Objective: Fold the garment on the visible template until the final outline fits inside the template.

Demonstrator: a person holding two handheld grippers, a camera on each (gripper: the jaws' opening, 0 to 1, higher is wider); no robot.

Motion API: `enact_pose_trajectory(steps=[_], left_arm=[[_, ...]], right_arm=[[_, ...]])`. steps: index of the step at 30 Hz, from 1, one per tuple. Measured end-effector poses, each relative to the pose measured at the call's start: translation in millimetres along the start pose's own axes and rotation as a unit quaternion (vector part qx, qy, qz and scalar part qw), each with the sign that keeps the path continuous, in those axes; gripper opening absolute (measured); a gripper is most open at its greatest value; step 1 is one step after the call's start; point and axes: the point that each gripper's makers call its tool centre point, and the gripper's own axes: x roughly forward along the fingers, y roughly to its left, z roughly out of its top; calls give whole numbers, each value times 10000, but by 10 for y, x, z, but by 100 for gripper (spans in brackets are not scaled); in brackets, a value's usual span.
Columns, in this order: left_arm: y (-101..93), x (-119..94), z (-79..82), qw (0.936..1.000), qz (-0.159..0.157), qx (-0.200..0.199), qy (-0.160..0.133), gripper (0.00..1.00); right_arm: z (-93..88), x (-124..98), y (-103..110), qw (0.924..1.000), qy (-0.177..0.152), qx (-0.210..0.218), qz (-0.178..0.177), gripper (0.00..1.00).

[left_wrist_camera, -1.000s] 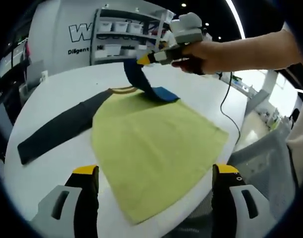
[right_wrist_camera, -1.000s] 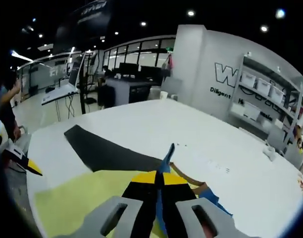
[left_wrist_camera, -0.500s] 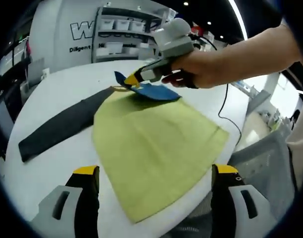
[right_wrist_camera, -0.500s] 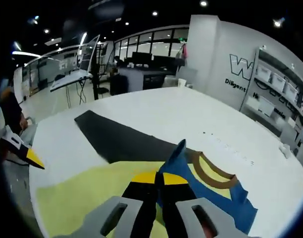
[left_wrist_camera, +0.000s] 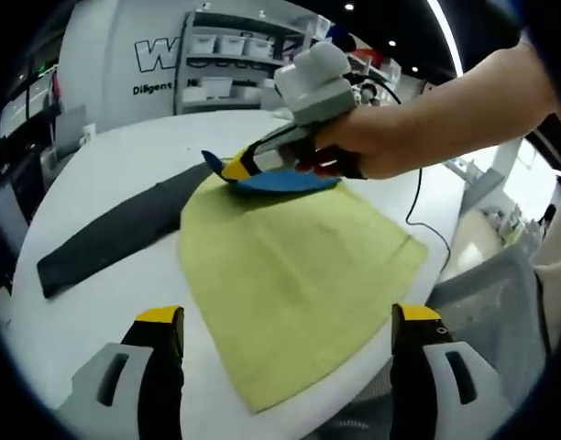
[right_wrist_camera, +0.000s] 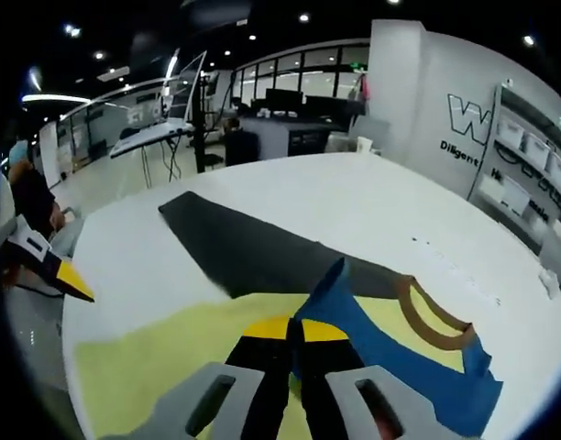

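A garment lies flat on the white round table (left_wrist_camera: 97, 302). It has a yellow-green body (left_wrist_camera: 290, 275), a dark sleeve (left_wrist_camera: 115, 234) stretched out to the left, and a brown collar (right_wrist_camera: 436, 316). Its blue sleeve (left_wrist_camera: 276, 180) is folded across the top of the body. My right gripper (left_wrist_camera: 227, 170), held in a hand, is shut on the tip of that blue sleeve (right_wrist_camera: 381, 353), low over the neck area. My left gripper (left_wrist_camera: 288, 316) is open with nothing in it, near the hem at the table's front edge. The right gripper (right_wrist_camera: 294, 328) looks along the dark sleeve (right_wrist_camera: 253, 252).
Shelves with white bins (left_wrist_camera: 225, 55) stand behind the table. A black cable (left_wrist_camera: 416, 197) trails over the table's right edge, where a grey chair (left_wrist_camera: 487, 293) stands. The left gripper's yellow tip (right_wrist_camera: 65, 275) shows beside the table edge. Desks (right_wrist_camera: 290, 119) fill the background.
The right gripper has carried the blue sleeve down and to the left. The sleeve hung raised before and now lies low across the top of the yellow body. The left gripper has stayed put.
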Motion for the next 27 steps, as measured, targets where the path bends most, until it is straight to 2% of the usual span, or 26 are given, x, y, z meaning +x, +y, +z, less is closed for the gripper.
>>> enact_pose_trajectory(steps=[4,5,6,7,9,16,22,27], left_arm=[[22,1,3,10000,4,-11,15,96],[33,-2,12,10000,12,-14,10,96],[37,-4,16,10000,13,-16,5,96],[48,-7,27,10000,14,-18,-12,96],[71,-10,32,10000,17,-12,-22,96],[226,-20,33,9998,64,-167,-79,96],[655,-58,58,9972,342,-642,-185,93],[1180,-132,84,9886,750,-1256,-353,90]], right_arm=[[16,8,32,9999,-56,25,99,0],[11,16,96,9992,-90,276,286,0],[-32,5,135,9983,26,414,410,6],[-32,-3,102,9991,15,249,343,14],[3,-69,189,9978,-141,353,541,24],[-73,-459,166,9969,-330,430,569,23],[-196,-759,83,9969,-403,507,439,23],[-255,-982,40,9967,-490,588,268,23]])
